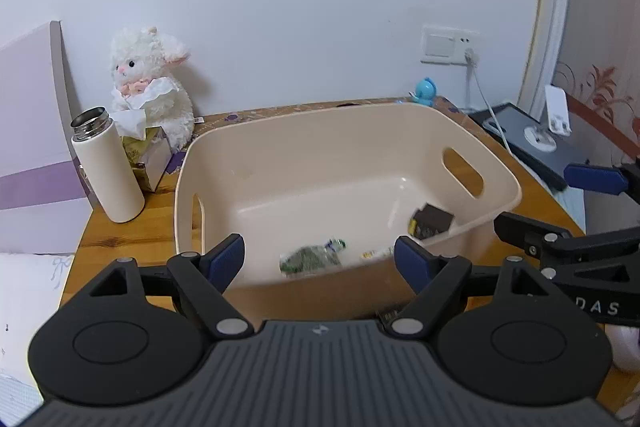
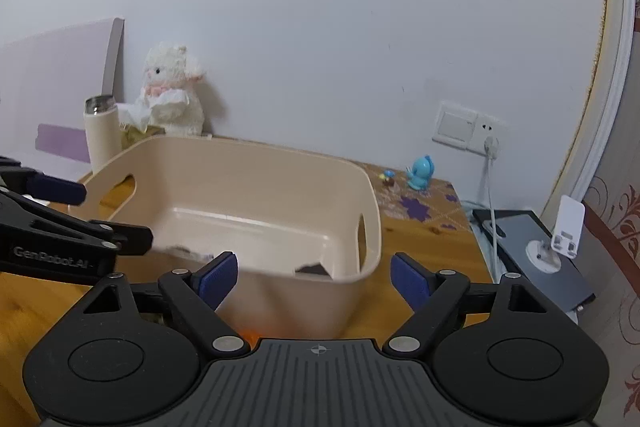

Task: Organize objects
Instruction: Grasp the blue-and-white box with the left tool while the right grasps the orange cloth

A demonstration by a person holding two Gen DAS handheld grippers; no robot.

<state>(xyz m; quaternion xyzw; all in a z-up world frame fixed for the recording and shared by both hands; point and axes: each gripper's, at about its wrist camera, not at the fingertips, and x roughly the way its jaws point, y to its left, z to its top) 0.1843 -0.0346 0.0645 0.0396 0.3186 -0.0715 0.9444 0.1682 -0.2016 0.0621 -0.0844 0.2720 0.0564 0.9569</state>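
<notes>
Hovering before beige bin [image 1: 472, 227]: left gripper [image 1: 320, 261], right gripper [image 2: 314, 281], fingers spread, empty.

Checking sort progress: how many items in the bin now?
3 visible in the bin: green packet near front wall, small tube to its right, dark box in right corner. The front wall may hide more.

The bin [image 1: 476, 227] is open from above, with the flask [image 1: 108, 167] and tissue box [image 1: 150, 157] crowding its left.

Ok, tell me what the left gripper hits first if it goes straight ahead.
Probably the bin's near wall: the open left gripper points just over its near rim, toward the green packet inside. Depth is unclear, so it might clear the rim.
</notes>
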